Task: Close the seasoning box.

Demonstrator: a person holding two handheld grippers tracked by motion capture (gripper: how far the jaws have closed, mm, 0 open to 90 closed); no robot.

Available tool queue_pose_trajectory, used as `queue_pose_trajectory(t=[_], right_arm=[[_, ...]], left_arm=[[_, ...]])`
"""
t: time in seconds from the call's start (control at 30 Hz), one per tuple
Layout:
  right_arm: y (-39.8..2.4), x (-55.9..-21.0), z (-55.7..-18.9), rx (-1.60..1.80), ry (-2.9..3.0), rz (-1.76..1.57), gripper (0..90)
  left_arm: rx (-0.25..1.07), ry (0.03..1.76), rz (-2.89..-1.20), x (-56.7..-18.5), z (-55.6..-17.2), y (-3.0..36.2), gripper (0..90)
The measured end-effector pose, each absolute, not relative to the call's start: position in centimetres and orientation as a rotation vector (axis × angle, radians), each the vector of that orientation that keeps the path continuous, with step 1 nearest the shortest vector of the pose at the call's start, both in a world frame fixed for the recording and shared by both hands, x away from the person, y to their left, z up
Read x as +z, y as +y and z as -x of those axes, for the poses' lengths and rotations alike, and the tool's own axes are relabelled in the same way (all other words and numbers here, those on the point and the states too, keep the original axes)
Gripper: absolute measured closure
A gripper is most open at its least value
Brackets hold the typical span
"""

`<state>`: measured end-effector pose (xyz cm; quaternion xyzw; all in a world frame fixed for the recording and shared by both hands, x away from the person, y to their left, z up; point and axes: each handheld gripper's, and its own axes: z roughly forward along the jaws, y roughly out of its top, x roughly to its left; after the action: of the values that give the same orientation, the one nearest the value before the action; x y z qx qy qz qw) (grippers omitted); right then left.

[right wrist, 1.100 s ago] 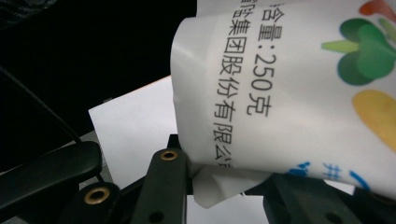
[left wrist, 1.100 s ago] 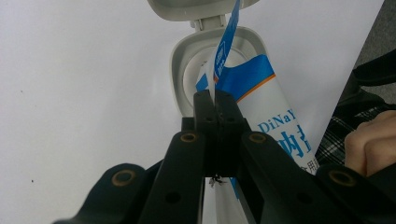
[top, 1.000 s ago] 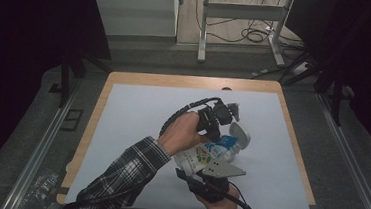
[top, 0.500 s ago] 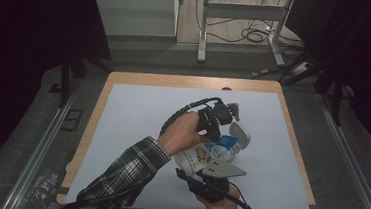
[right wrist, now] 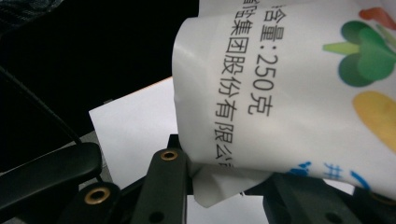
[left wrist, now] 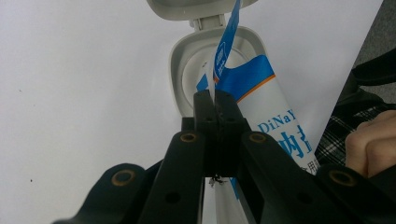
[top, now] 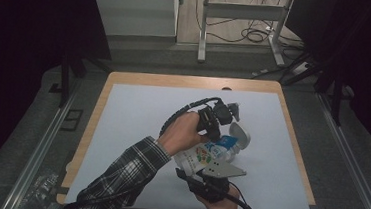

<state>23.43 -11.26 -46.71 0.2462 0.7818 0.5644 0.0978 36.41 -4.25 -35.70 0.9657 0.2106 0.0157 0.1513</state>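
Observation:
A white soft pack (top: 208, 154) with blue and coloured print lies near the middle of the white table top (top: 136, 126). Its grey flip lid (top: 240, 135) stands open at the far end. My left gripper (top: 224, 132) is at the pack's mouth. In the left gripper view that gripper (left wrist: 215, 100) is shut on a thin blue-and-white strip (left wrist: 229, 42) rising from the grey cap ring (left wrist: 180, 60). My right gripper (top: 199, 172) comes from the near edge, and in its own view it (right wrist: 229, 182) is shut on the bottom end of the pack (right wrist: 280, 93).
The white sheet covers a wood-rimmed table (top: 96, 127). A white cabinet (top: 135, 13) and a metal frame with cables (top: 240, 18) stand on the floor beyond the far edge. A plaid sleeve (top: 117, 179) crosses the near left of the table.

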Motion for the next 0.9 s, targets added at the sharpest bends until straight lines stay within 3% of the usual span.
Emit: queue_pose_trajectory(t=[0.9], right_arm=[[-11.26, -46.57, -23.39, 1.67, 2.311, -0.718, 74.9]], left_arm=[[0.037, 0.608, -2.776, -35.76, -36.49, -4.2, 90.0]])
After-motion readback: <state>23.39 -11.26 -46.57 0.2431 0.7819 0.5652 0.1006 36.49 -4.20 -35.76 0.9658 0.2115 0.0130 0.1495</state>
